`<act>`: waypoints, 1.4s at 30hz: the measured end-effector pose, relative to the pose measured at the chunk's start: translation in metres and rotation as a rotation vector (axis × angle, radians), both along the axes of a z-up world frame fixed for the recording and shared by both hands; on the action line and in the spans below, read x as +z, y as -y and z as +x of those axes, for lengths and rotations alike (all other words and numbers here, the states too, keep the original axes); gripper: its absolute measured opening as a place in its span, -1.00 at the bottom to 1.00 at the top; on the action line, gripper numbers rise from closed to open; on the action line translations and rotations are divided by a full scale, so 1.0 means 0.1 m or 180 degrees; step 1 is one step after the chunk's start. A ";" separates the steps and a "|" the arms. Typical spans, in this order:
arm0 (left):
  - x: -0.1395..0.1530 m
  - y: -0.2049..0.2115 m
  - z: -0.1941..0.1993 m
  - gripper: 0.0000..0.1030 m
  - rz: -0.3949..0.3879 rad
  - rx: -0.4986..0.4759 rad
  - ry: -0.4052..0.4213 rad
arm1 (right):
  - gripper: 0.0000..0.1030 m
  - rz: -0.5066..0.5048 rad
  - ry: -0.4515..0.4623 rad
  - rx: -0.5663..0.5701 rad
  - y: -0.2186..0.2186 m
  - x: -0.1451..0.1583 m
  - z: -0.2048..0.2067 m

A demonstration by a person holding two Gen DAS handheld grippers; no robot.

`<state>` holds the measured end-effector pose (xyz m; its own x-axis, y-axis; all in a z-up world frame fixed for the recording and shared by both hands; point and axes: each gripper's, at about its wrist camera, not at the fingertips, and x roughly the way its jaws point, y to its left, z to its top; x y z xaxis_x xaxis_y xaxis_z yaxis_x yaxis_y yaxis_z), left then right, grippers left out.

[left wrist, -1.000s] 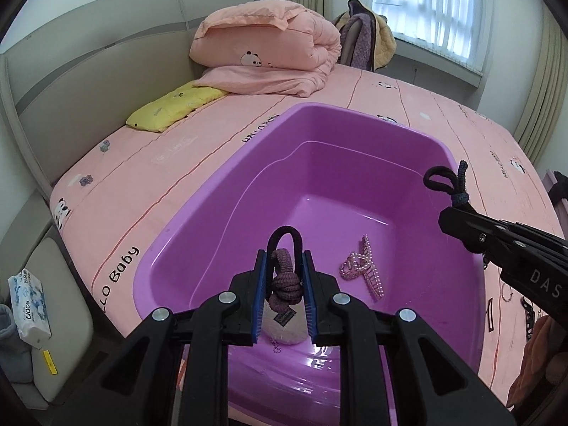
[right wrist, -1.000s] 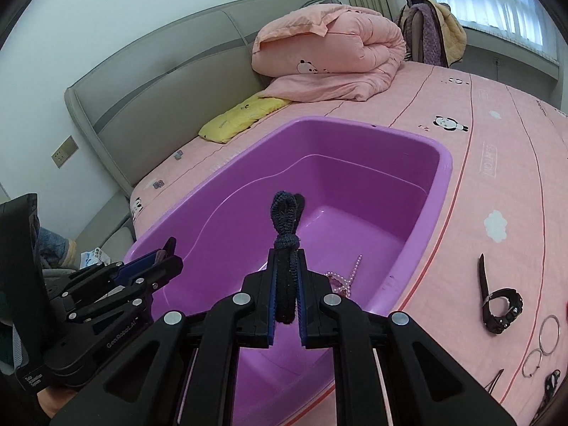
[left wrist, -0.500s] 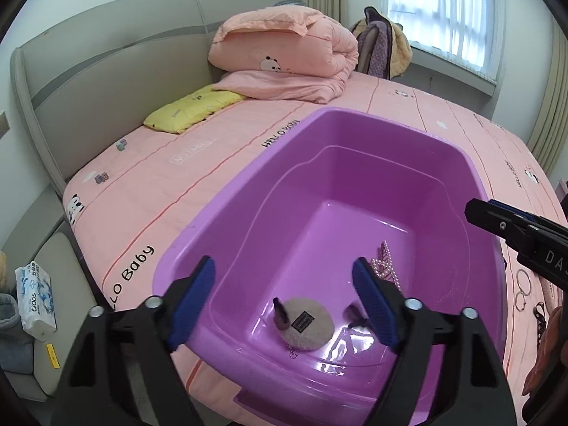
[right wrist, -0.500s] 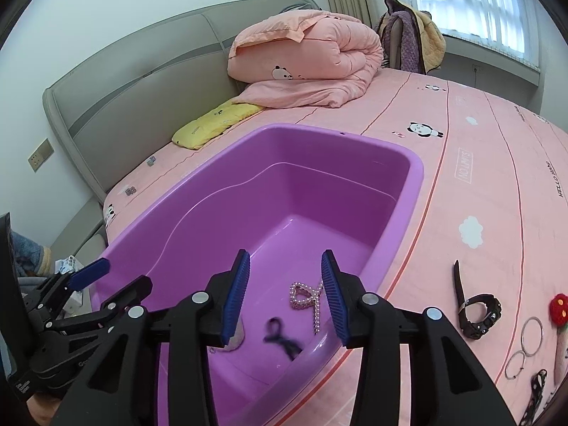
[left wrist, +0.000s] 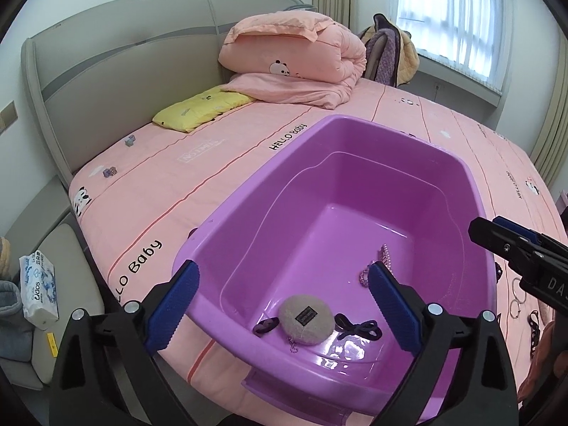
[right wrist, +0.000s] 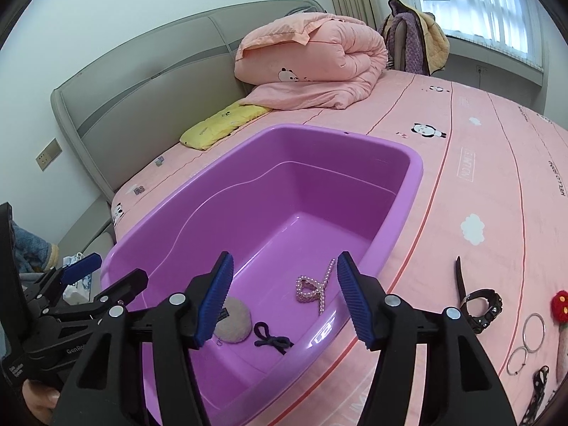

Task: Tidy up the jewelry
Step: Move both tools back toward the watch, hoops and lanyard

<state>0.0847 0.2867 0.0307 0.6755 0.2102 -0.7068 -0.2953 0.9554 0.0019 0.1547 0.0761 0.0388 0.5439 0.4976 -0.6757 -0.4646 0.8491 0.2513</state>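
A: We stand over a bed covered by a pink cotton sheet printed with pandas and clouds (right wrist: 472, 191), backed by a grey padded headboard (left wrist: 117, 78). A folded pink quilt (left wrist: 294, 60) and a flat yellow pillow (left wrist: 198, 108) lie at the head end; a curtained window (left wrist: 458, 17) lights the far wall.

B: We note the large purple plastic tub (left wrist: 227, 220) resting on the sheet. On its floor lie 3 items: a round beige felt hair accessory with a small dark label (left wrist: 306, 319), a dark navy knotted hair tie (right wrist: 271, 341) just beside it, and a pink pearl-beaded hair clip (right wrist: 314, 289) a little apart.

A: We hold the left gripper (left wrist: 280, 305) over the near rim, its blue pads spread wide with nothing between them. The right gripper (right wrist: 285, 300) is likewise released and empty, above the tub.

B: On the sheet to the right of the tub we see a black strapped wristwatch (right wrist: 479, 301), 3 thin silver rings (right wrist: 525, 344) and a red knitted ornament (right wrist: 560, 303), all outside the tub.
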 end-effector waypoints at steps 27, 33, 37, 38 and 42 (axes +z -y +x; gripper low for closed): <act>0.36 1.01 -0.53 0.88 0.0082 -0.0509 0.0289 | 0.36 0.0302 0.0100 -0.0630 1.50 -0.08 -1.09; 0.34 1.52 -0.61 0.88 -0.0006 -0.0848 0.0349 | 0.36 0.0274 0.0051 -0.1082 2.28 -0.31 -1.46; 0.23 1.93 -0.59 0.88 -0.0067 -0.1037 0.0323 | 0.36 0.0179 -0.0006 -0.1407 2.77 -0.46 -1.67; 0.19 2.03 -0.58 0.88 -0.0080 -0.1079 0.0304 | 0.36 0.0162 -0.0023 -0.1484 2.90 -0.50 -1.72; -0.03 2.41 -0.48 0.88 -0.0113 -0.1249 0.0195 | 0.36 0.0092 -0.0110 -0.1730 3.30 -0.65 -1.87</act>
<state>0.0370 0.0461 0.0281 0.7408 -0.0960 -0.6648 0.0934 0.9948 -0.0395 -0.0322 -0.2536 -0.0267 0.7057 0.1695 -0.6879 0.0484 0.9572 0.2854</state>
